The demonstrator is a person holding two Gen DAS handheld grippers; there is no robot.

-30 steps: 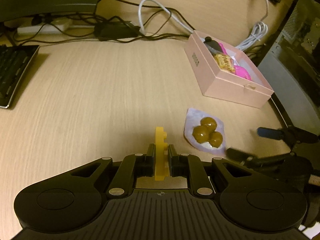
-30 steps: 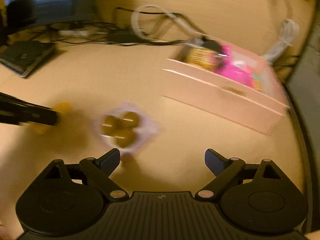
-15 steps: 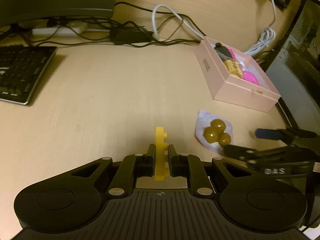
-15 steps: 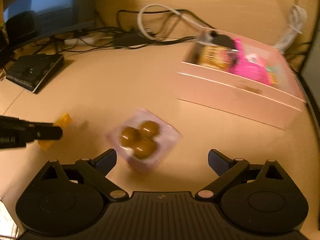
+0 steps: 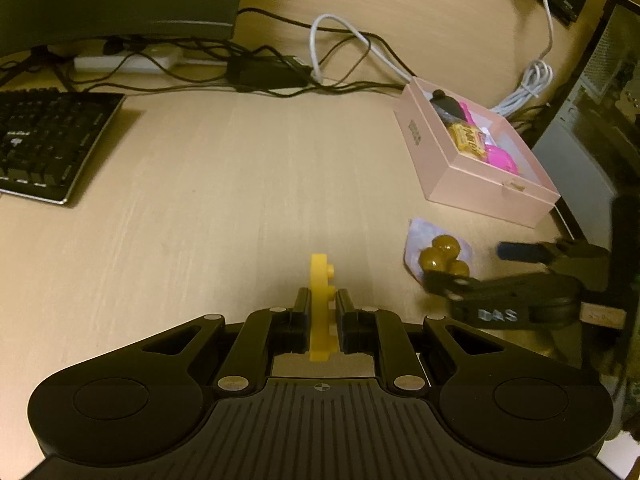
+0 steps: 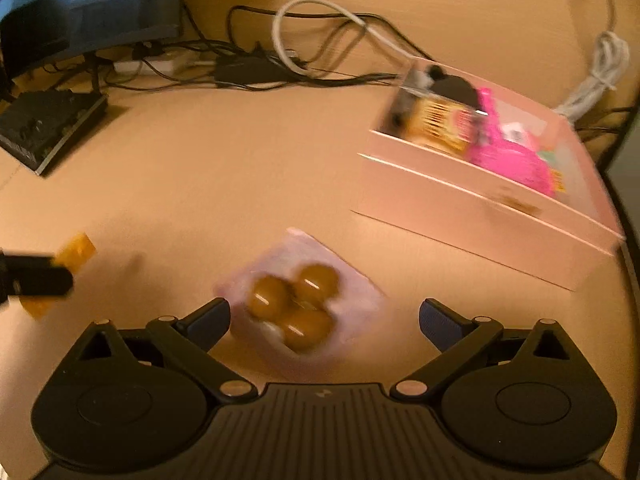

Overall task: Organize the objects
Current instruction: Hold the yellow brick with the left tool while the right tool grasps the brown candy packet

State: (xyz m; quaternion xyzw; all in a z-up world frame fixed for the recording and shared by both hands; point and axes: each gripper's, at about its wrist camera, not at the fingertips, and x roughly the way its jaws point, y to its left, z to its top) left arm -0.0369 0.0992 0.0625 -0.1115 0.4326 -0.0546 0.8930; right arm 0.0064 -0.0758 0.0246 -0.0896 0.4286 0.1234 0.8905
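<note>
A pale wooden desk point(image 5: 240, 184) fills both views, with a keyboard point(image 5: 48, 140) at the left, a tangle of cables point(image 5: 280, 68) along the back and a pink box point(image 5: 476, 160) at the right, already holding a pink packet and a yellow-labelled one. The left gripper point(image 5: 320, 312) is clamped tight on a yellow toy brick point(image 5: 320, 300), held edge-up above the desk, probably so it can go into the box afterwards. The right gripper point(image 6: 324, 320) has just been spreading its jaws and now stands wide, one finger on either side of a clear packet of brown balls point(image 6: 298, 304) lying on the desk just in front of the box. The pads do not press it yet. The wide spread suits the packet's breadth; closing on it looks like the next step.
</note>
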